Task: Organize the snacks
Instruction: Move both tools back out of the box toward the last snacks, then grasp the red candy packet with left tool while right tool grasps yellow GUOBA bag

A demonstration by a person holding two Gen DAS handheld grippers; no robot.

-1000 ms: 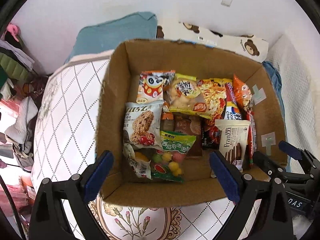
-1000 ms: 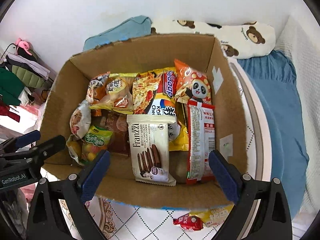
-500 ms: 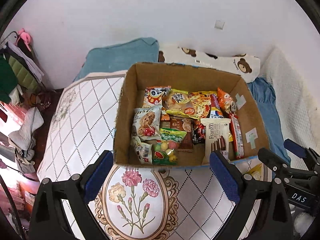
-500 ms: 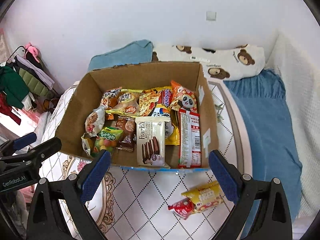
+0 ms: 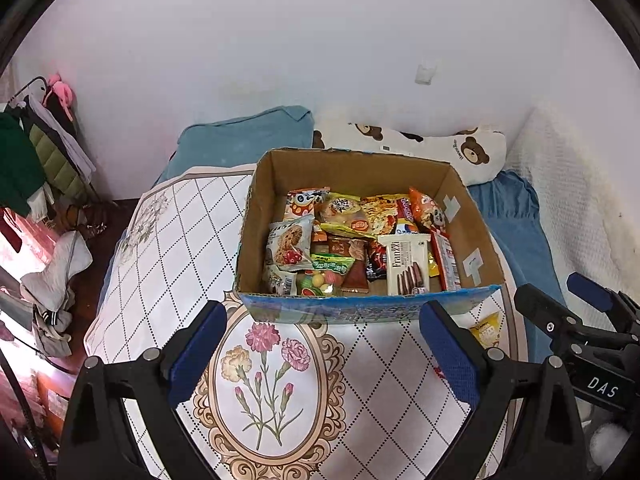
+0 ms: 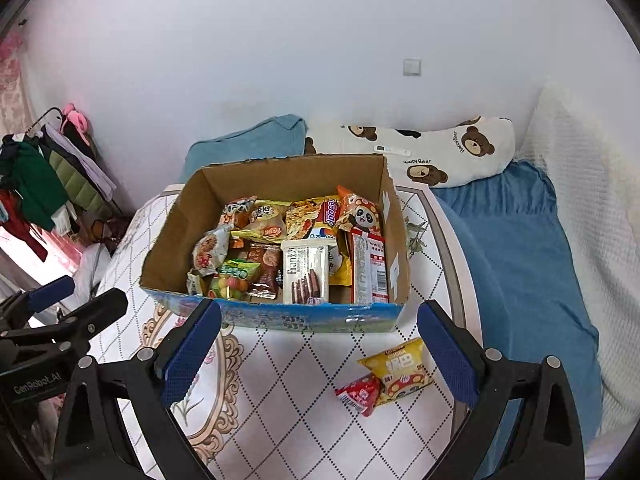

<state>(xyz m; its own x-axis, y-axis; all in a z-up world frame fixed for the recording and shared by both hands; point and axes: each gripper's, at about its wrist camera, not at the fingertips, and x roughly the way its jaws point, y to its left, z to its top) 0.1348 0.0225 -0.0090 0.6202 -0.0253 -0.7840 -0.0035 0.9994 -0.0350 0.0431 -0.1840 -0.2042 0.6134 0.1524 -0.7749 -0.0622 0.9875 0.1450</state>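
Bed [image 6: 280, 380], quilted cover: snack-filled box [image 6: 280, 316] at centre frame; yellow packet [image 6: 400, 364] and red packet [image 6: 358, 394] lower right, outside it. Left hand-held gripper [image 5: 320, 354] and right hand-held gripper [image 6: 320, 354]: both agape, empty.

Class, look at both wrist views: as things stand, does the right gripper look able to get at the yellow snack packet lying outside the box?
Probably yes. The yellow snack packet lies flat on the quilt in front of the cardboard box, beside a red packet. The right gripper is open and empty, and nothing stands between them.
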